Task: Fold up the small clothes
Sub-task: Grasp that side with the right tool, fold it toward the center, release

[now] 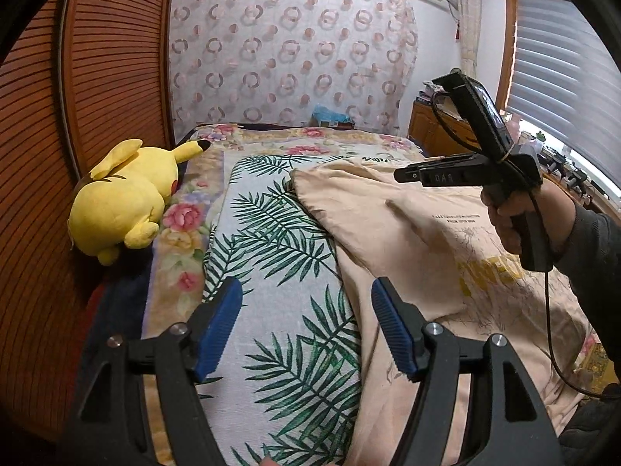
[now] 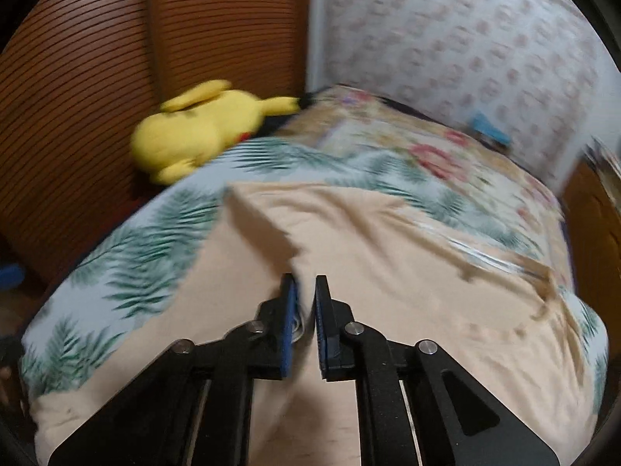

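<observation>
- Left gripper (image 1: 306, 326): jaws wide apart, nothing between them, hanging over the near left edge of the beige T-shirt (image 1: 407, 240). Left pad over the palm-leaf cloth (image 1: 271, 233), right pad over the shirt's edge.
- Right gripper (image 2: 306, 310): jaws nearly together with a fold of the beige shirt running down into the narrow gap. Right wrist view is motion-blurred; fabric looks pinched, with a bit of white trim showing between the pads.
- From the left wrist view, the right gripper sits raised above the shirt's right side, held by a hand (image 1: 512, 213) in a dark sleeve, with a cable trailing down from it.
- T-shirt: spread on the bed, covering the right part of the palm-leaf cloth. Yellow print (image 1: 489, 275) and small dark text face up. One corner is lifted into a peak on the shirt's far left side.
- Palm-leaf cloth: lies under the shirt, bare strip exposed left of it, on top of a floral bedspread (image 1: 186, 213).
- Yellow plush toy (image 1: 124, 198): lying left of the shirt, well apart from it, at the bed's edge against the brown slatted doors (image 1: 97, 77).
- Beyond the shirt: patterned curtain (image 1: 291, 50) at the head of the bed, small blue item (image 1: 330, 116) at its foot.
- Far right of the shirt: window blind (image 1: 562, 70), wooden cabinet (image 1: 431, 124) with clutter.
</observation>
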A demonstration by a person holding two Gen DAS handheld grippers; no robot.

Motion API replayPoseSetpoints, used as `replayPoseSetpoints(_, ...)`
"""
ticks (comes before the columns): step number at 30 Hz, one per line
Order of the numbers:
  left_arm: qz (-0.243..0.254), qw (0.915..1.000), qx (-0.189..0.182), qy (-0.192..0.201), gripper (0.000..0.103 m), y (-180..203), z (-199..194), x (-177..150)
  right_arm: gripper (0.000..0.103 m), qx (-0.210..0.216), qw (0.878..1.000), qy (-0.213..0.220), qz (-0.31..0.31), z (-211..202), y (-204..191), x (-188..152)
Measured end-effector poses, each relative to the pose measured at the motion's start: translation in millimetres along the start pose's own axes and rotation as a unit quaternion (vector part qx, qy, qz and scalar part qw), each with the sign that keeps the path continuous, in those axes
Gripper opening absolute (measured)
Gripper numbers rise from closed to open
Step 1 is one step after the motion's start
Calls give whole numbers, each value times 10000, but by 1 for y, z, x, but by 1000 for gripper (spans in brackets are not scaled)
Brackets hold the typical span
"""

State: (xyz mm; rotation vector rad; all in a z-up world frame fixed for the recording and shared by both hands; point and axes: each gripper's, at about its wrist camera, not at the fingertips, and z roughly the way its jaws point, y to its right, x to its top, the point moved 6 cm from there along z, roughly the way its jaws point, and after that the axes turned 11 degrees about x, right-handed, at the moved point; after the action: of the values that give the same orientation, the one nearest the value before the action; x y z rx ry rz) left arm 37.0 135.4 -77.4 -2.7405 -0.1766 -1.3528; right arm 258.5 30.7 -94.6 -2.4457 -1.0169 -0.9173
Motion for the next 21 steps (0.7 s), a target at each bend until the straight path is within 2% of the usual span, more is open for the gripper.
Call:
replayPoseSetpoints(1,15,10000,-6,-14,69,2,1,-1,25,-78,10000,-2,51,-1,6,0)
replayPoseSetpoints(4,43,10000,-24,-43,69,5,2,-2,28,-39,9999,1,115,-6,13,-3)
replayPoseSetpoints(9,64,9999,-47,-85,70,10,6,-2,28,264,9996,-28,3,-8,-2,-13)
replayPoseSetpoints(13,90,9999,-57,-135,70,13,8,-4,28,461,9984,-238,-217,8,-22,-23)
replayPoseSetpoints(17,89,9998,-67,-156,70,14,9,-5,28,169,9979,-528,-327,28,-20,-34)
replayPoseSetpoints(21,83,9998,-69,-179,70,14,11,-6,26,102,9983,-528,-222,26,-8,-37)
